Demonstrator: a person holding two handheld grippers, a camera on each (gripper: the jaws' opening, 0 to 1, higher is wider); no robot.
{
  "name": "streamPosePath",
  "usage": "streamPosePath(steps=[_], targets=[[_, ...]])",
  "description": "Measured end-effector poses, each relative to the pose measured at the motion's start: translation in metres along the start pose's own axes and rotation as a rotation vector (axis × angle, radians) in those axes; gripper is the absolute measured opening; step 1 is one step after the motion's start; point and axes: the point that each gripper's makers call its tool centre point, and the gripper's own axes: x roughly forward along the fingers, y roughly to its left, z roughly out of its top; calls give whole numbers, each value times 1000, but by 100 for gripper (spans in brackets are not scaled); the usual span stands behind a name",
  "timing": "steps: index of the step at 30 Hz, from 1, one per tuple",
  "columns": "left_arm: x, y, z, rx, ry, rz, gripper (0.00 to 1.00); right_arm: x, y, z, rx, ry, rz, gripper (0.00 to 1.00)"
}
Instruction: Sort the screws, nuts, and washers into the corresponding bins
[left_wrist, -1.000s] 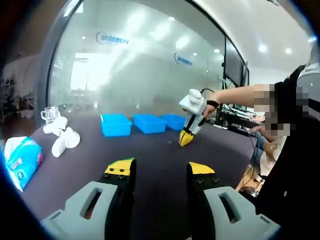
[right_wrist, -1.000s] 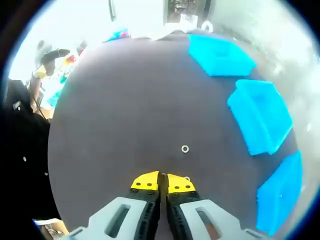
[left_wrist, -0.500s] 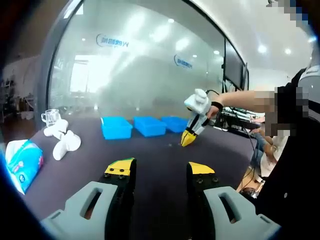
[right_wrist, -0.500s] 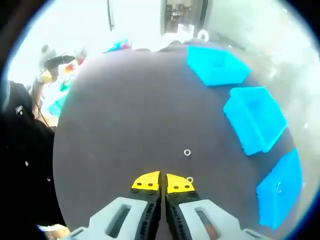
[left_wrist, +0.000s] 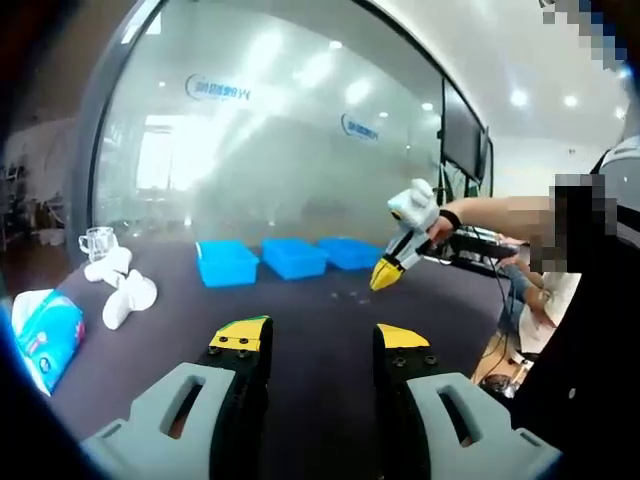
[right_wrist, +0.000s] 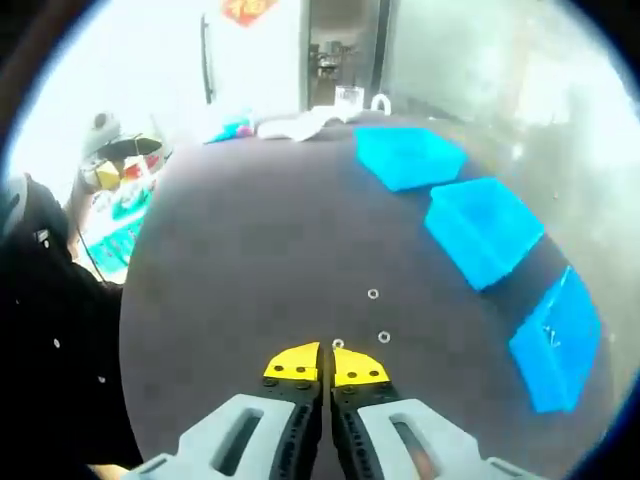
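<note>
Your left gripper (left_wrist: 318, 340) hangs low over the dark bench (left_wrist: 300, 310), jaws spread apart with nothing between them. Beyond it, three blue bins stand in a row at the far side of the bench, before the glass wall: the left bin (left_wrist: 227, 262), the middle bin (left_wrist: 294, 257) and the right bin (left_wrist: 352, 252). Well to the left of the bins lie a tissue pack (left_wrist: 42, 335), some white objects (left_wrist: 125, 290) and a glass mug (left_wrist: 97, 241) behind them.

Your right gripper (left_wrist: 386, 274) shows in the left gripper view, held above the bench just to the right of the right bin, its yellow tips pointing down.

In the right gripper view your right gripper (right_wrist: 321, 363) has its jaws pressed together; whether a small part is pinched between them you cannot tell. The three bins curve along the right side there: the far bin (right_wrist: 408, 157), the middle one (right_wrist: 484, 228) and the near one (right_wrist: 556, 340). Three small ring-shaped parts, washers or nuts, lie on the bare bench (right_wrist: 250, 250) between the jaws and the bins: one ring (right_wrist: 338, 344) just at the tips, a second ring (right_wrist: 384, 337) just beside it toward the bins, and a third ring (right_wrist: 372, 294) a little farther out.
</note>
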Motion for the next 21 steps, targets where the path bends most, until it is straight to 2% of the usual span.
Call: streamPosePath(steps=[7, 10, 12, 15, 18, 21], targets=[[4, -8, 3, 12, 0, -9, 40, -12, 2, -11, -23, 0, -20, 1], [5, -9, 3, 11, -1, -13, 40, -15, 2, -10, -32, 0, -18, 8], [6, -10, 3, 12, -1, -14, 40, -15, 4, -10, -74, 14, 2, 13], [7, -11, 3, 11, -2, -15, 40, -11, 2, -7, -103, 35, 7, 14], [7, -11, 2, 11, -1, -14, 40, -3, 4, -8, -172, 74, 52, 21], [7, -10, 1, 10, 1, -11, 40, 7, 3, -7, -224, 119, 67, 22]])
